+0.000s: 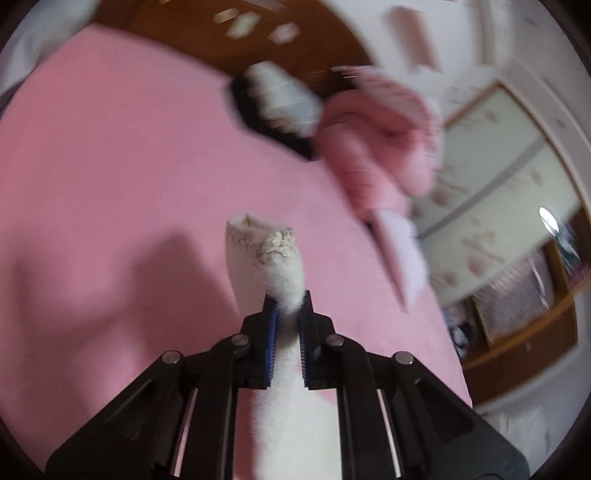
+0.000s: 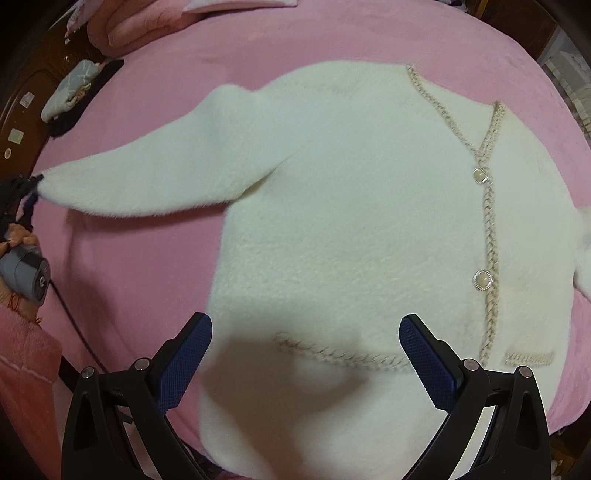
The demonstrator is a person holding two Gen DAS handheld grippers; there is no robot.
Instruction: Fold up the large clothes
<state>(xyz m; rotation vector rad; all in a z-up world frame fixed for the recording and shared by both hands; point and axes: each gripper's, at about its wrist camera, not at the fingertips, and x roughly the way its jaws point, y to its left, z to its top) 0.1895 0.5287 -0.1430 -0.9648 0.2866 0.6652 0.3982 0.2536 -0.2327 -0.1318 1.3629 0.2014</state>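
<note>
A fluffy white cardigan [image 2: 351,221] with beige braided trim and pearl buttons lies flat, front up, on the pink bed [image 2: 166,81]. Its one sleeve [image 2: 147,184] is stretched out to the left. My left gripper [image 1: 287,314] is shut on that sleeve's cuff end [image 1: 266,251], which sticks up past the fingers; it also shows at the left edge of the right wrist view [image 2: 26,188]. My right gripper [image 2: 304,332] is open and empty, hovering above the cardigan's lower hem near the pocket trim [image 2: 343,354].
A pink folded quilt [image 1: 384,147] and a black-and-white bundle [image 1: 277,103] lie at the head of the bed by the wooden headboard [image 1: 192,14]. A wardrobe [image 1: 498,177] stands past the bed's edge. A cable [image 2: 74,317] runs along the left.
</note>
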